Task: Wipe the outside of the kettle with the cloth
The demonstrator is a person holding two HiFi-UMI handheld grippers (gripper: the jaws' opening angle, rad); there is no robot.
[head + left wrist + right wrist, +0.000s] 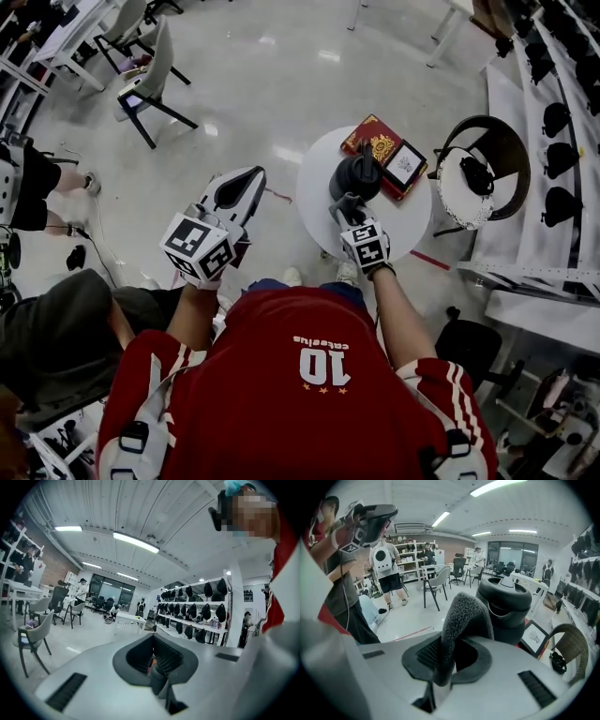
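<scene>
— grey fleece is what your right tongs (443, 665) are clamped on: one nubbly cloth (465, 616), folded over and standing up out of the jaws.
— and my arms?
— your right forearm reaches straight out over the round white bench (317, 202), tongs low, the cloth just beside the kettle (357, 175); whether they touch, i cannot tell. your left arm is bent and lifted off to the side. its tongs (242, 187) are over the floor, well apart from the bench, jaws together with nothing between them.
— how many things are on the bench?
— three. one kettle, black, squat and smooth with a rounded lid, near the middle. one red book (371, 138) with gold patterning. one dark-framed picture (405, 165) overlapping the book at the far edge.
</scene>
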